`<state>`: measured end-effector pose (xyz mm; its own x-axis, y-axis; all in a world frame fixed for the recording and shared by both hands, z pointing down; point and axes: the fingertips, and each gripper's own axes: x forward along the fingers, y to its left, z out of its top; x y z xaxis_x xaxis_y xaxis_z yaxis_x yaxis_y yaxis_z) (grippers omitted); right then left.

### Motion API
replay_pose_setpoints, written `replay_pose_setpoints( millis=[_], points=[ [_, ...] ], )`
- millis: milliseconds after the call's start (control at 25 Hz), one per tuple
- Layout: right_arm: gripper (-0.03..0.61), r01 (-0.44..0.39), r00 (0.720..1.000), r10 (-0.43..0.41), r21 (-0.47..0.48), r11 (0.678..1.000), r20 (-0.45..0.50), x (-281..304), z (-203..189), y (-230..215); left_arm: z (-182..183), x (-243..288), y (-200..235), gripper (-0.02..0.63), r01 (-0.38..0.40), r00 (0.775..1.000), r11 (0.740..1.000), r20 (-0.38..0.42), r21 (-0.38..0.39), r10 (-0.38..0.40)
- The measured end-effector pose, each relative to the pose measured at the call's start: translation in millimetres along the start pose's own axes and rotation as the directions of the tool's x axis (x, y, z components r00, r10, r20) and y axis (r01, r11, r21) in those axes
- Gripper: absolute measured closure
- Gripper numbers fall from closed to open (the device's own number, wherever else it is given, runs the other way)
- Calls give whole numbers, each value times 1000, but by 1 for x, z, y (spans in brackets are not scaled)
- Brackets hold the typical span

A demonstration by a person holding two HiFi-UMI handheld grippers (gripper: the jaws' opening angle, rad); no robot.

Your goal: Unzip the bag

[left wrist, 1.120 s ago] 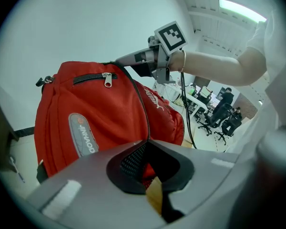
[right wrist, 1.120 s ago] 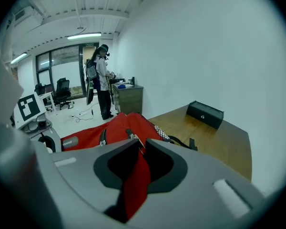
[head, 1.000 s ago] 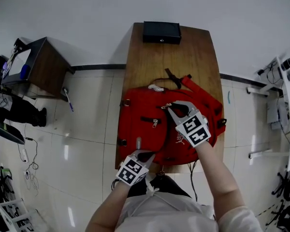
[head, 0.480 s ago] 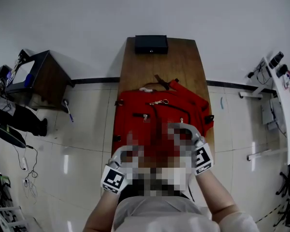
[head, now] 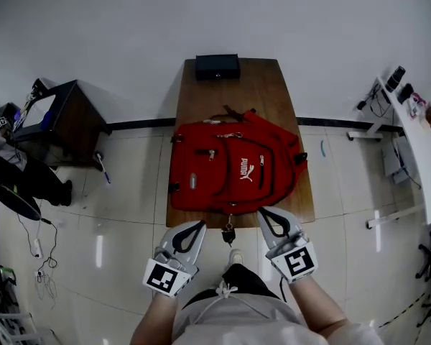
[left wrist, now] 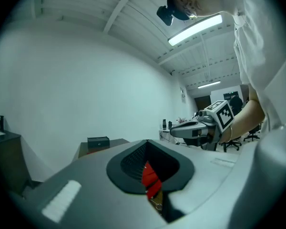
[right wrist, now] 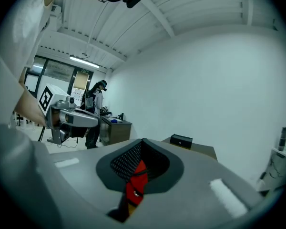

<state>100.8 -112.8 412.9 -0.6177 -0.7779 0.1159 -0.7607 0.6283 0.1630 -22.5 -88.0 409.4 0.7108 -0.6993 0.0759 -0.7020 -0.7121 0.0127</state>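
Observation:
A red backpack lies flat on the wooden table, with its top handle toward the far end and zipper pulls near the top. Both grippers hover off the bag, just past the table's near edge. My left gripper is shut and holds nothing, below the bag's near left corner. On the other side my right gripper is also shut and empty. Only a red sliver of the bag shows past the jaws in the left gripper view, and the right gripper view likewise shows just a strip of bag.
A black box sits at the table's far end. A small dark strap end hangs off the near edge between the grippers. A dark side desk and a person are at the left, a white desk at the right.
Both grippers have pulled back off the bag toward me. The right one has let go of the zipper area it was on a second ago; the left has left the bag's near edge.

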Motion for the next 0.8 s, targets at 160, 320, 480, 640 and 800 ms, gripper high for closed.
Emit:
replay_pose_setpoints(
  millis=[160, 320, 480, 640, 800],
  points=[
    [571, 39, 999, -39, -5, 999, -10, -33, 8, 45, -2, -48, -27, 607, 45, 999, 999, 15, 0, -45],
    [571, 65, 998, -66, -37, 997, -24, -67, 22, 100, -1, -96, -57, 607, 89, 996, 996, 13, 29, -89],
    [571, 84, 996, -84, -15, 996, -31, -89, 27, 142, -2, -133, -78, 607, 112, 993, 991, 19, 76, -114],
    [571, 80, 996, -80, -14, 997, -32, -102, 26, 171, 0, -156, -88, 607, 104, 994, 993, 28, 59, -106],
    [571, 66, 997, -64, 45, 997, -40, -111, 18, 184, 7, -167, -96, 607, 91, 994, 993, 51, 73, -95]
  ],
)
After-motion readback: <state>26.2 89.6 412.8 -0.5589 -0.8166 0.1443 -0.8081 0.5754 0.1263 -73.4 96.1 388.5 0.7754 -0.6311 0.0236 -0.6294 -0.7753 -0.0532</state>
